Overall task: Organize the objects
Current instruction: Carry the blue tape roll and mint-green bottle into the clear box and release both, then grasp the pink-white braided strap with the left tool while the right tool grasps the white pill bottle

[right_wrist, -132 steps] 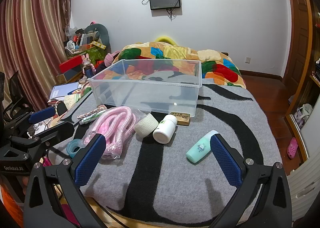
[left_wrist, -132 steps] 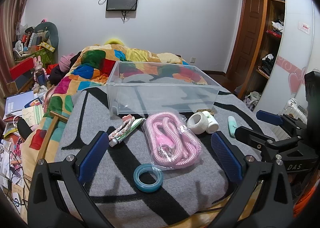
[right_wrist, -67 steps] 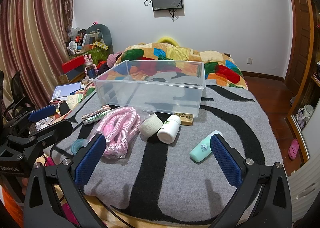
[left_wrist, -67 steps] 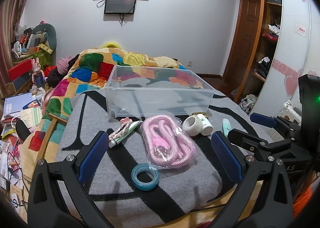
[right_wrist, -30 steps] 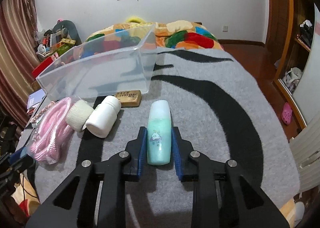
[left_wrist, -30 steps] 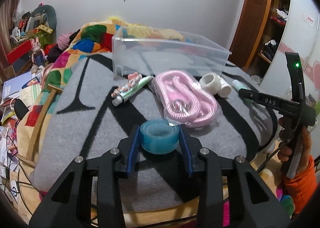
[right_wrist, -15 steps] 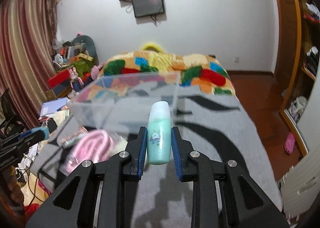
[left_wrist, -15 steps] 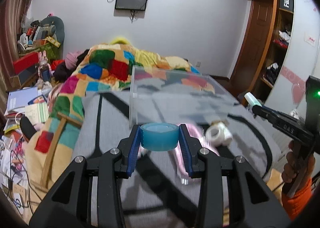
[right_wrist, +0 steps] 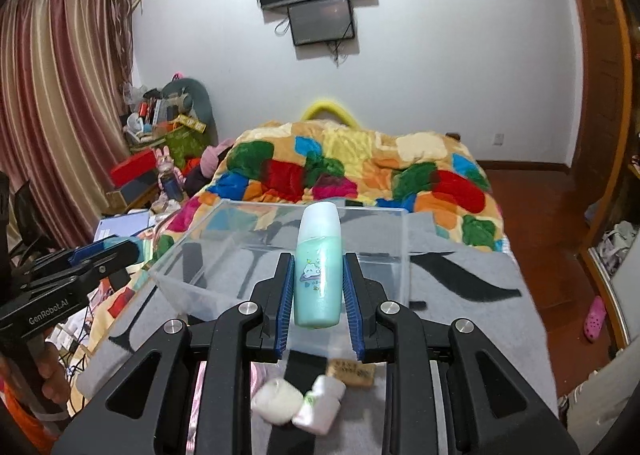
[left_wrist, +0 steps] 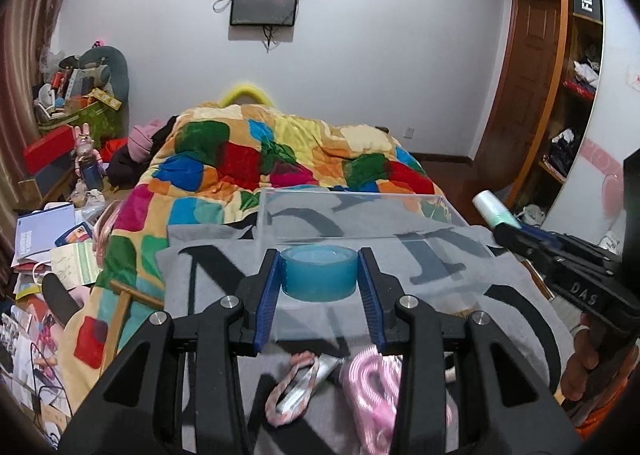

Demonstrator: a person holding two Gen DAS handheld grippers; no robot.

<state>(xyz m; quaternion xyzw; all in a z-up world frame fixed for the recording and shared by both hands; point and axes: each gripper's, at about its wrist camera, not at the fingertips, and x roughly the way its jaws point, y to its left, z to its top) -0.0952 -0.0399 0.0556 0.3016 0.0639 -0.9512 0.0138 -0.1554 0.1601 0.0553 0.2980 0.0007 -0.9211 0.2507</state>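
My left gripper (left_wrist: 319, 283) is shut on a blue tape roll (left_wrist: 319, 274) and holds it in the air in front of the clear plastic bin (left_wrist: 400, 204). My right gripper (right_wrist: 318, 291) is shut on a mint green bottle (right_wrist: 319, 267) and holds it upright in the air near the front wall of the bin (right_wrist: 224, 243). The right gripper with the bottle also shows in the left wrist view (left_wrist: 496, 217). Below lie a pink rope (left_wrist: 376, 399), a braided cord with a tube (left_wrist: 298, 383), a white tape roll (right_wrist: 277, 401), a white bottle (right_wrist: 320, 405) and a small wooden block (right_wrist: 351, 368).
The bin stands on a grey and black blanket (right_wrist: 472, 287) on the bed, with a patchwork quilt (left_wrist: 256, 159) behind it. Cluttered books and boxes (left_wrist: 52, 215) lie left of the bed. A wardrobe (left_wrist: 576, 103) stands at the right.
Both grippers closed on their objects on the blanket a second ago, lifted them, and now hold them nearer to the bin.
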